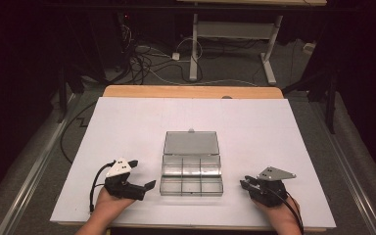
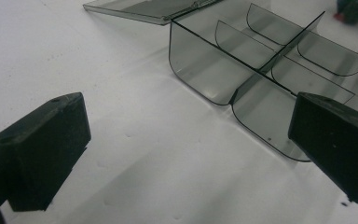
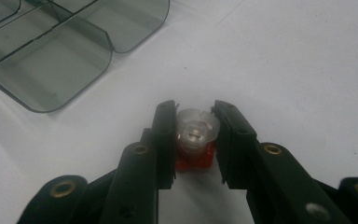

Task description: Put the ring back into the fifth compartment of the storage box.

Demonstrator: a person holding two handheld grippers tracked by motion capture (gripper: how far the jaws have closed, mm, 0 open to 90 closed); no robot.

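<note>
A clear smoky plastic compartment box [image 1: 191,177] lies at the middle of the white table top [image 1: 127,122], its lid [image 1: 191,143] folded back flat; the compartments look empty. My left gripper [image 1: 144,173] rests just left of the box with its jaws wide apart and nothing between them; in the left gripper view [image 2: 186,121] the box [image 2: 242,60] lies right ahead. My right gripper [image 1: 244,182] sits to the right of the box. In the right gripper view [image 3: 195,116] its jaws press on a small clear-and-red part [image 3: 195,137], with the box corner [image 3: 51,60] at upper left.
The white sheet covers a wooden table [image 1: 191,91] whose far edge shows. Beyond it on the floor are tangled cables [image 1: 142,58] and the white legs of another desk [image 1: 194,44]. Bare white surface surrounds the box.
</note>
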